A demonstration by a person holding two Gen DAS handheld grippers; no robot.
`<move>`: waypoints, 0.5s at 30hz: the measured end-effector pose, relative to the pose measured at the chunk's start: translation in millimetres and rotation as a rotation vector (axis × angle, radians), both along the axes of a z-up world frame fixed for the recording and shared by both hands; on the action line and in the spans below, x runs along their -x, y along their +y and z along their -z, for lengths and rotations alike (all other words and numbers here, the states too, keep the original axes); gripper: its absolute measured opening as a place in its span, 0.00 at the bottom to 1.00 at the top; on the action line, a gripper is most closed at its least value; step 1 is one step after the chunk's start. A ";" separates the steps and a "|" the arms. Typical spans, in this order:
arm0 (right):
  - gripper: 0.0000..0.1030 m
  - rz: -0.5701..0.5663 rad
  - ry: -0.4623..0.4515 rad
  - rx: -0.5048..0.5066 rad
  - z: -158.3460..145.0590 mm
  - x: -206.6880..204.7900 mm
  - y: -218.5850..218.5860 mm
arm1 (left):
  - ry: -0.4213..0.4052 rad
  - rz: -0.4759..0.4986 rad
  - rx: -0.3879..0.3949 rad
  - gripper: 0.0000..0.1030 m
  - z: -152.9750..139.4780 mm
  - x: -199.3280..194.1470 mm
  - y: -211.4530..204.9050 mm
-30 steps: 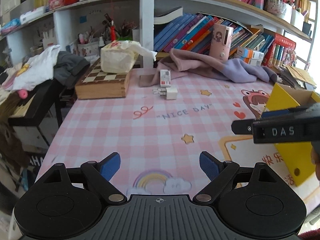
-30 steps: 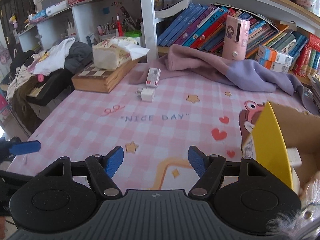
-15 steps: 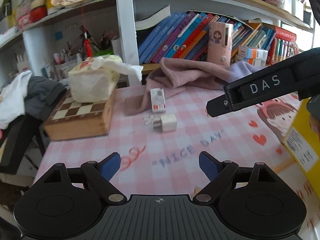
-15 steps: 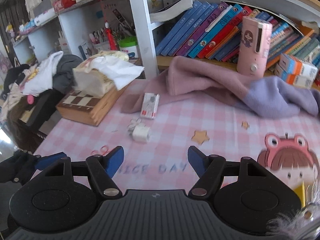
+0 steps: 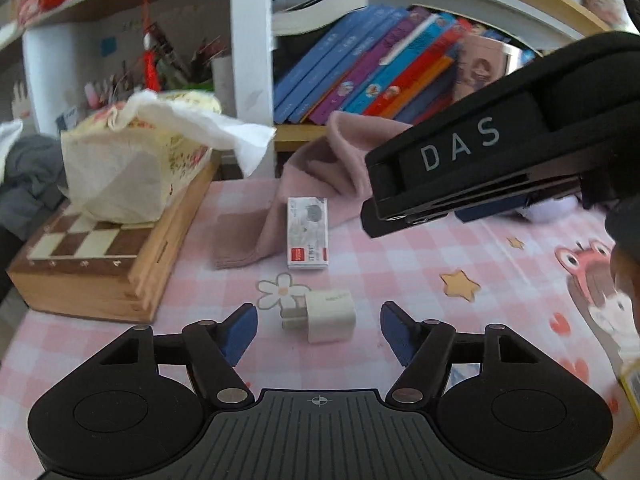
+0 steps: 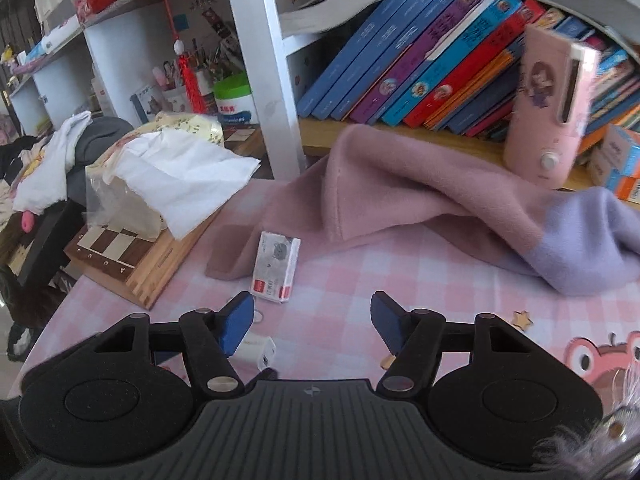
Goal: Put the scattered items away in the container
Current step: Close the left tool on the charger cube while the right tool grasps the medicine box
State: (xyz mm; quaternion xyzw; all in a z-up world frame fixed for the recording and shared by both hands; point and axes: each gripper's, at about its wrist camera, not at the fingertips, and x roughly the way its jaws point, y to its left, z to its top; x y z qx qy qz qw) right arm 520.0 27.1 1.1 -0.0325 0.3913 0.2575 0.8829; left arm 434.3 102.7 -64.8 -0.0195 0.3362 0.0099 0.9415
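A white charger plug (image 5: 323, 315) lies on the pink checked tablecloth, right between the blue pads of my left gripper (image 5: 319, 330); the jaws are closing and the pads stand apart from it. Just beyond lies a small white card box (image 5: 307, 237) with a red label. In the right wrist view that box (image 6: 276, 267) sits just ahead of my right gripper (image 6: 313, 323), whose jaws are closing on nothing; the plug (image 6: 256, 351) peeks out below its left finger. The right gripper's black body (image 5: 480, 168) crosses the left view's upper right.
A wooden chess box (image 5: 100, 256) with a tissue pack (image 5: 132, 160) on top stands at the left. A pink and lilac cloth (image 6: 440, 208) lies along the shelf foot, with leaning books (image 6: 420, 64) and a pink bottle (image 6: 548, 108) behind. A yellow box corner (image 5: 632, 384) shows far right.
Both grippers have moved forward across the table toward the plug and the card box. The left jaws have narrowed around the plug; the right jaws narrowed slightly. The yellow box slid out of view.
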 end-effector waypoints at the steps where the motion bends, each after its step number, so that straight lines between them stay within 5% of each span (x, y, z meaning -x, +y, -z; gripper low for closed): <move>1: 0.62 -0.007 0.001 0.010 1.8 -3.1 4.1 | 0.005 -0.008 0.004 0.66 2.6 -3.5 0.2; 6: 0.62 -0.032 0.030 0.038 14.7 -17.0 25.4 | 0.015 -0.013 0.019 0.66 10.2 -12.1 1.1; 12: 0.61 -0.058 0.068 0.055 26.3 -37.0 51.2 | 0.006 -0.006 0.002 0.43 15.8 -14.4 0.8; 15: 0.58 -0.064 0.079 0.083 32.1 -47.7 63.6 | 0.001 0.003 0.008 0.41 15.8 -11.5 5.4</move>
